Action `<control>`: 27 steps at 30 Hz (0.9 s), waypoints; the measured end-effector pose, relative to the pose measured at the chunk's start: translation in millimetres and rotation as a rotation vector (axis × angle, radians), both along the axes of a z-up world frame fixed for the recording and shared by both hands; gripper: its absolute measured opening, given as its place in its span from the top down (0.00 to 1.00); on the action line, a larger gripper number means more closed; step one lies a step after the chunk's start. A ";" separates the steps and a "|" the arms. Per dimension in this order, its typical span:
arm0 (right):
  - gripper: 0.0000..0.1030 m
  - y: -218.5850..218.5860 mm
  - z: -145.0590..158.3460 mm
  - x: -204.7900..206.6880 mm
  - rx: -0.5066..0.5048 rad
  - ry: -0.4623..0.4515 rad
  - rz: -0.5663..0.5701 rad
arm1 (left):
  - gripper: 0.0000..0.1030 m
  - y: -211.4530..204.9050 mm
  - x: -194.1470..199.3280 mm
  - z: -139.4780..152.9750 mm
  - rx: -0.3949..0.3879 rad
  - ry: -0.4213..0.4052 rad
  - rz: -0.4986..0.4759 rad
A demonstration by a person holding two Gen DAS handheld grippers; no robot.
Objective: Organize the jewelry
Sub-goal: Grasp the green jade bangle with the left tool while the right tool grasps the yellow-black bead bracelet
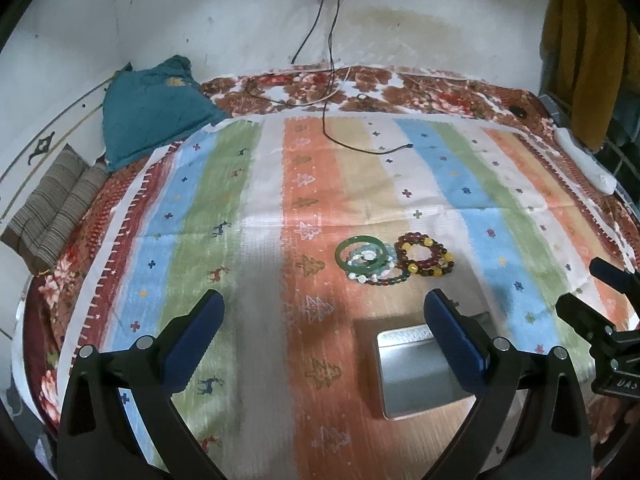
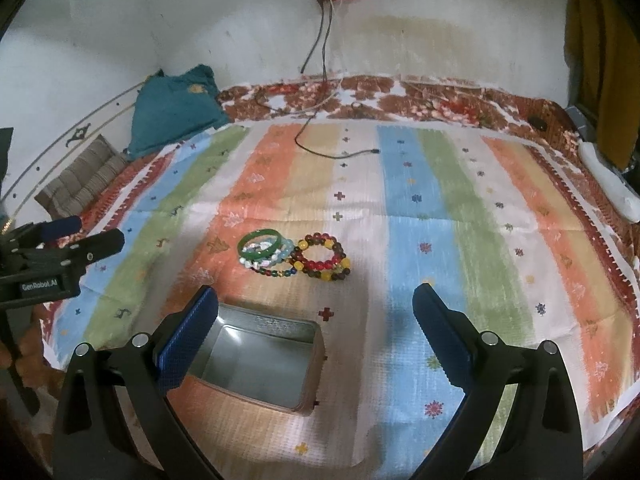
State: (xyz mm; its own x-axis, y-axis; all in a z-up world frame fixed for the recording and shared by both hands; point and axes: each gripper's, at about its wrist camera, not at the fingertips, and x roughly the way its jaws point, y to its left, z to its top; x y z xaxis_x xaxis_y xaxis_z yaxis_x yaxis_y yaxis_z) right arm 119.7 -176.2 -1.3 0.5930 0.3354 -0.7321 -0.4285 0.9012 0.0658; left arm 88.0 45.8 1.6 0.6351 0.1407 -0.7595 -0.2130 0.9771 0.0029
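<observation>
The bracelets [image 2: 294, 256] lie in a small overlapping heap on the striped cloth [image 2: 440, 200] spread over the bed; the open metal tin [image 2: 260, 360] sits just nearer the cameras, empty as far as can be seen; nothing has been lifted yet, so the step in hand looks like the first pick.

To do it well, I would take one piece at a time from the edge of the heap; the red and yellow bead bracelet [image 2: 325, 257] lies on the right side and seems the least tangled, while the green bangle [image 1: 362, 255] rests over the pale beaded ones and may drag them along if pulled first; a pinch across one side of a ring, rather than over the whole loop, should hold better on round beads; lift straight up, then carry the short way to the tin and lower before letting go.

The right claw [image 2: 316, 332] hangs above the cloth with its jaws spread wide, pointing past the tin toward the heap; the left claw [image 1: 326, 328] is likewise wide apart and empty, held level beside it, over the tin's left side.
</observation>
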 end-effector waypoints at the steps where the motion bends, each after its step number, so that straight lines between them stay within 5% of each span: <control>1: 0.04 0.9 -1.1 2.7 -0.006 0.007 0.000 | 0.05 1.3 4.4 -0.8 0.002 0.008 0.003; 27: 0.04 28.5 -31.3 70.2 -0.072 0.125 0.017 | 0.05 15.6 83.8 -34.0 0.049 0.134 0.027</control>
